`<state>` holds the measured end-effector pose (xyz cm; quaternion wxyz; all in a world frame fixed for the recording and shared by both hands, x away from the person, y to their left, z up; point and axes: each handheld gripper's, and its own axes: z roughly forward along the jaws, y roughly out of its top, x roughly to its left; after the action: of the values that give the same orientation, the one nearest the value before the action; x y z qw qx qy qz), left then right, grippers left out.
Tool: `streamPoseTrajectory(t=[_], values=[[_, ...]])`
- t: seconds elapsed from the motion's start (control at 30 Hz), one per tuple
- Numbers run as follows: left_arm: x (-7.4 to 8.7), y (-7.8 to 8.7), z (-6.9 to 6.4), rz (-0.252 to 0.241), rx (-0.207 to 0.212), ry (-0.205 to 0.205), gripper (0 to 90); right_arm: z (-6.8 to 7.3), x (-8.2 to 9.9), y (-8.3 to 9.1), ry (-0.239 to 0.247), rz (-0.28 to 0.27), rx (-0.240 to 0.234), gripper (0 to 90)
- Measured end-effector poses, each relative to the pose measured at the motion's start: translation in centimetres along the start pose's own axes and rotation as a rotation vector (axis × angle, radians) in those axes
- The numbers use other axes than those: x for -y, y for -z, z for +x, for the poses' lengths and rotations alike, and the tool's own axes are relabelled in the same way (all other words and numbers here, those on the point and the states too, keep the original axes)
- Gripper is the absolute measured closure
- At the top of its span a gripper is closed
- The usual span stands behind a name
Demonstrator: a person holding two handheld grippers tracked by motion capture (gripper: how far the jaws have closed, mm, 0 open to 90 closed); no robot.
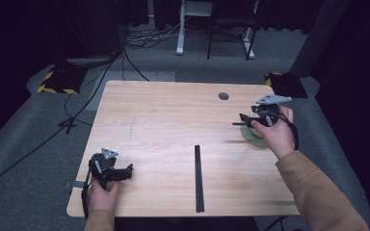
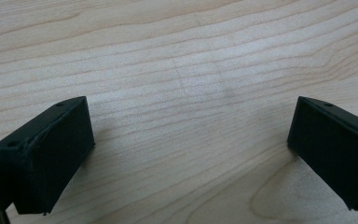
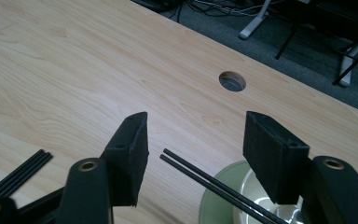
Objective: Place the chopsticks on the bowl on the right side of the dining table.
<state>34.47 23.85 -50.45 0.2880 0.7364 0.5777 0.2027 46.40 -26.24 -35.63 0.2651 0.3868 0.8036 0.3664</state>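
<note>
A pair of black chopsticks (image 3: 205,179) rests across a pale green dish (image 3: 219,191) near the table's right edge, their tips sticking out past its rim. My right gripper (image 3: 196,130) hangs above them, open, and its pads touch nothing. In the high view that gripper (image 1: 243,119) hovers over the dish (image 1: 251,139). Another set of black chopsticks (image 1: 199,178) lies lengthwise near the front middle of the table and also shows in the right gripper view (image 3: 23,170). My left gripper (image 1: 127,171) rests at the front left, open (image 2: 191,121) over bare wood.
The wooden table (image 1: 173,120) has a round cable hole (image 1: 223,96) at the back right. Beyond it, grey carpet holds cables, desk legs (image 1: 180,29) and yellow-black striped pads (image 1: 58,79).
</note>
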Motion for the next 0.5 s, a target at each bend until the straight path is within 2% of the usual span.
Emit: streamPoseTrajectory(t=[0.03,0.07,0.27,0.3,0.37,0.5], values=[[0.0,0.0,0.0,0.000,0.001,0.001,0.5,0.0,0.0,0.0,0.000,0.000,0.000,41.1],[0.0,0.0,0.0,0.001,0.003,0.001,0.5,-0.1,0.1,0.9,-0.001,-0.008,-0.010,40.3],[0.0,0.0,0.0,0.001,0.004,0.002,0.5,-0.6,0.8,3.2,-0.002,-0.036,-0.041,38.5],[0.0,0.0,0.0,0.000,0.000,0.000,0.5,-0.7,1.2,4.1,-0.009,-0.047,-0.049,38.3],[0.0,0.0,0.0,0.000,0.000,0.000,0.5,-0.8,1.4,4.5,-0.013,-0.052,-0.053,38.2],[0.0,-0.1,0.0,-0.002,0.001,0.002,0.4,-1.2,2.6,6.6,-0.037,-0.071,-0.077,37.8]])
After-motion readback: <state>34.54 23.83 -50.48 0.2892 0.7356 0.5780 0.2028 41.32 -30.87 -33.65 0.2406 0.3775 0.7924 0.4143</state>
